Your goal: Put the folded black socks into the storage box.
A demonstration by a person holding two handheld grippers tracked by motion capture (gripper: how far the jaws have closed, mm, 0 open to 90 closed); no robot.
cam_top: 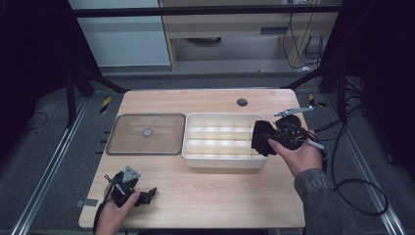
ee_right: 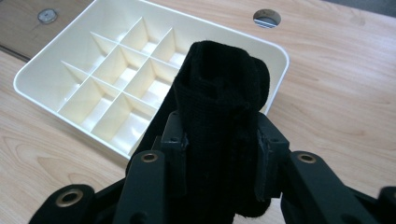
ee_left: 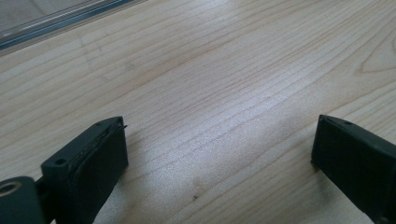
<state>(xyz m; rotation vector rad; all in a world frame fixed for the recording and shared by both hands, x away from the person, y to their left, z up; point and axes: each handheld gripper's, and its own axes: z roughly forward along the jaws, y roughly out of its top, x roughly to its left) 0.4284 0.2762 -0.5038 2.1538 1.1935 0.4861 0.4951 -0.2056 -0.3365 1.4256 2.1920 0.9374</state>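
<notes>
Right tongs point(ee_right: 219, 163) grip rolled black cloth point(ee_right: 219, 93), prob. sock, over divided tray point(ee_right: 28, 79)

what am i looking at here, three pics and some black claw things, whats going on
A person sits at a wooden table with a hand-held two-jaw gripper in each hand. One picture looks down from above; the other two come from cameras riding on each gripper. On the table lie a white divided tray and a clear flat lid beside it. The right gripper is clamped on a rolled black cloth held over the tray's right end. The left gripper rests open, holding nothing.
</notes>
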